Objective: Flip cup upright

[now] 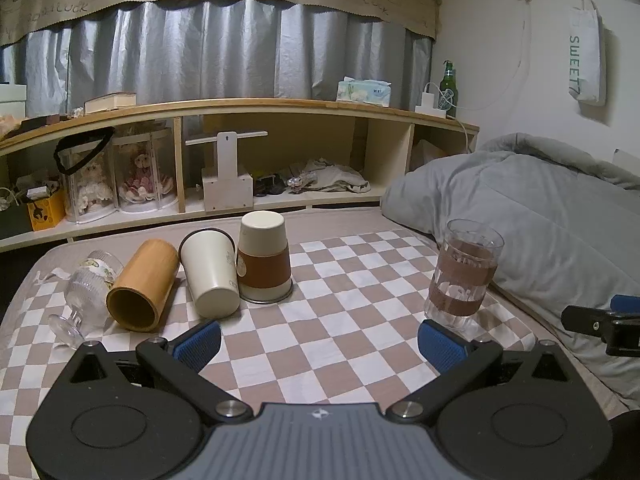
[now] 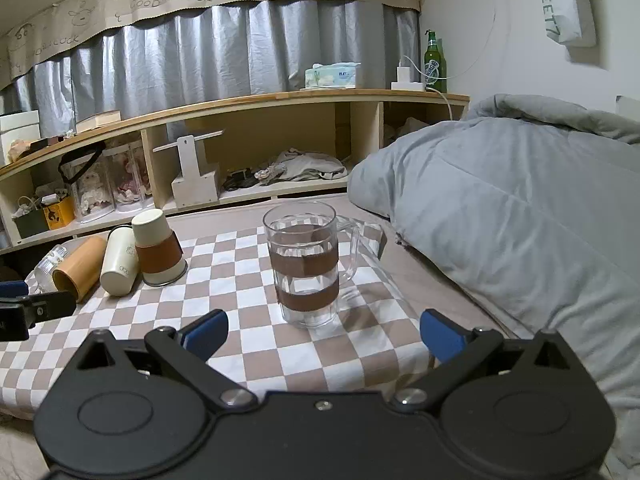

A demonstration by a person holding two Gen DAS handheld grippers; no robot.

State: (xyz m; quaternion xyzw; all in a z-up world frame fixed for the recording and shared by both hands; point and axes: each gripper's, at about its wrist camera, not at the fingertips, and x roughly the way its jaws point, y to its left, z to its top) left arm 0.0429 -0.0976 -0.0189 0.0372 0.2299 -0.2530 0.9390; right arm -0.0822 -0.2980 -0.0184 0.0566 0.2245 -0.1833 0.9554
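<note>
Clear glass mug point(image 2: 306, 268), brown bands, upright on checkered cloth point(image 2: 240, 344), handle right.

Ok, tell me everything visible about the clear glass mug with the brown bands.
The glass mug is clear, ribbed near its base, with a transparent handle on its right side and two brown bands around the body. It stands upright, mouth up and looks empty, on the checkered cloth near the grey duvet. Nothing grips it; the right gripper is open before it.

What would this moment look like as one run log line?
left gripper open, empty | right gripper open, empty | clear glass mug with brown bands upright | cream cup with brown sleeve upside down
</note>
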